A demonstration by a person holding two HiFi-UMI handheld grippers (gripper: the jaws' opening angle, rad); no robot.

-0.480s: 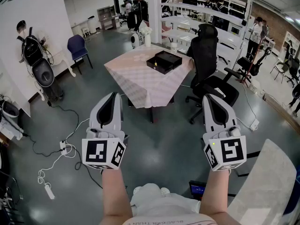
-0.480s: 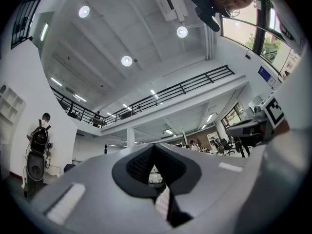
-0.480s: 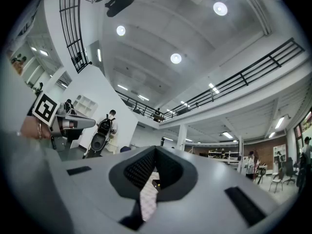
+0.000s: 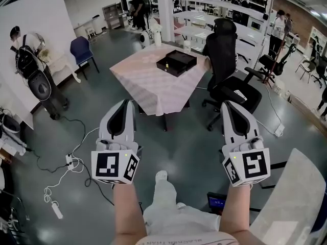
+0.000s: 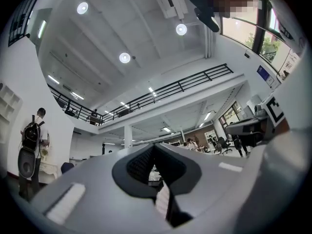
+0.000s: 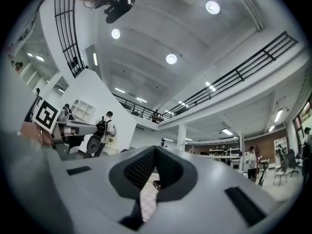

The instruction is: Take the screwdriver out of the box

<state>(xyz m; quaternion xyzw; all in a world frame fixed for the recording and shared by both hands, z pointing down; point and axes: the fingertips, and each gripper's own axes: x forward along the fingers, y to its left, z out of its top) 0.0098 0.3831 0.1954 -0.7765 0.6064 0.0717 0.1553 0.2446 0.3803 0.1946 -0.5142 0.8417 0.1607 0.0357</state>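
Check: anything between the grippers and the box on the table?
Nothing visible. Only open floor separates the left gripper and right gripper from the table, with the box toward its far side. The office chair stands right of the table, off that line.

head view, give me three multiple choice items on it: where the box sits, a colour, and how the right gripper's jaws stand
1. Where is the black box? A on the floor; B on the cloth-covered table; C in a gripper.
2. What colour is the office chair beside that table? A red; B white; C black.
3. How does the right gripper stand? A shut, empty; B wide open; C shut on a screwdriver.
Answers: 1 B, it rests on the cloth near the far edge; 2 C, its back and seat are black; 3 A, its jaws meet with nothing between them.
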